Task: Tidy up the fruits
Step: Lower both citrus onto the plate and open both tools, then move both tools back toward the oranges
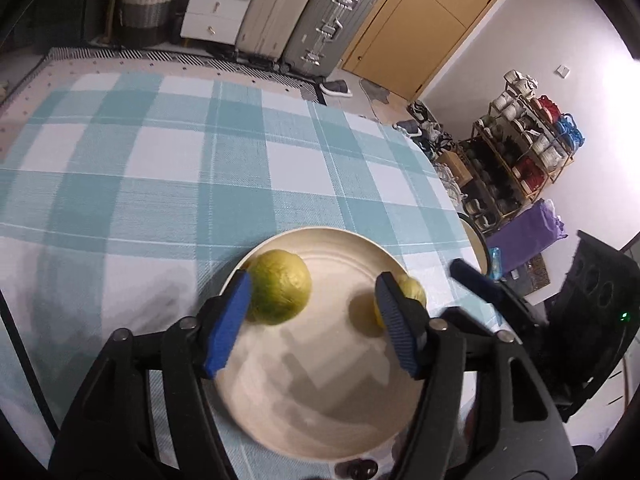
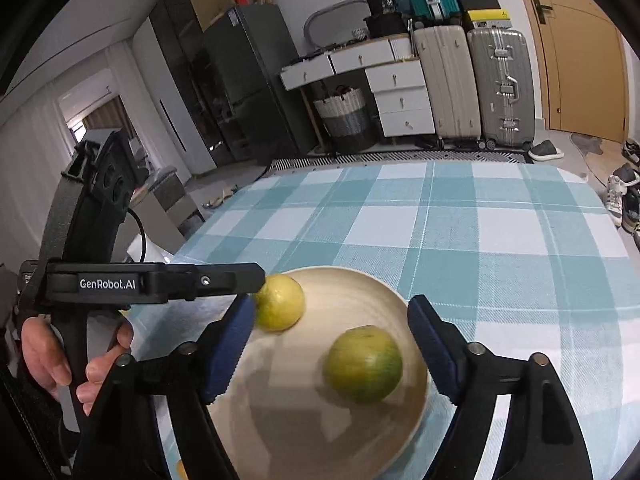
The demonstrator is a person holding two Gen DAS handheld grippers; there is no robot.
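Fruits sitting loose on cream plate [image 2: 384, 292] atop checked surface [image 2: 500, 232]: yellow lemon [image 2: 279, 302] near far rim, green orange [image 2: 363, 363] nearer middle. Left gripper [image 1: 312, 320] fingers standing open, gripping nothing; right gripper [image 2: 332, 354] fingers wide, straddling orange without touching. Risk: finger brushing round fruit, sending it rolling over shallow rim.

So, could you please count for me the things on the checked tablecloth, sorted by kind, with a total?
Yellow-green fruits: 2, one larger and one smaller, both lying on the plate
Cream plates: 1
Total: 3
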